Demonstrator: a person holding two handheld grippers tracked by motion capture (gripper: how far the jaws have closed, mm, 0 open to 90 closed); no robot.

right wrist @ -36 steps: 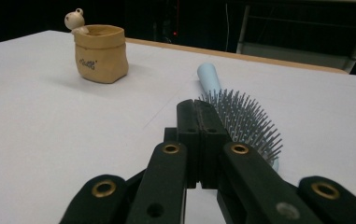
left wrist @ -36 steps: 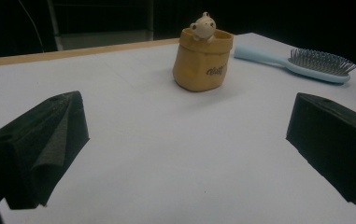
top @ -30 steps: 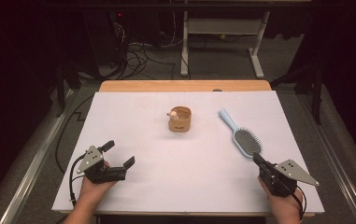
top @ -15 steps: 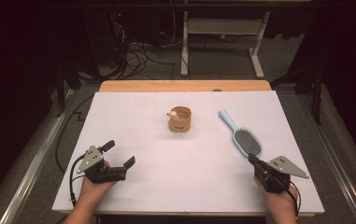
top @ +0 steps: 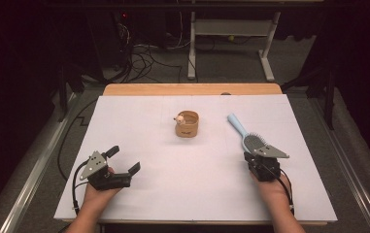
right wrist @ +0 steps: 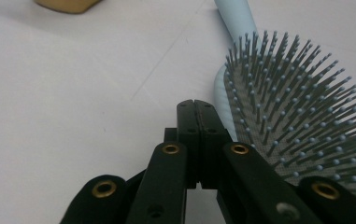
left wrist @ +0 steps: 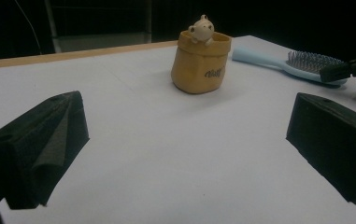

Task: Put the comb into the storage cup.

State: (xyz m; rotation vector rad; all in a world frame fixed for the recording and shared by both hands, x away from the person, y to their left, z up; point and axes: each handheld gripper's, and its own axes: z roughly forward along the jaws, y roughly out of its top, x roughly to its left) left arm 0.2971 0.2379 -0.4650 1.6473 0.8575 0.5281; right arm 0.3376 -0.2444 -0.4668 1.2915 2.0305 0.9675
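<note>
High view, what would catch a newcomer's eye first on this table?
Probably the small tan bag-shaped pot with a little bear figure peeking over its rim, standing near the middle of the white table. Next, the light blue hairbrush lying bristles up to its right, with the right hand-held gripper, jaws shut, at the brush head. The left hand-held gripper rests open near the front left.
</note>
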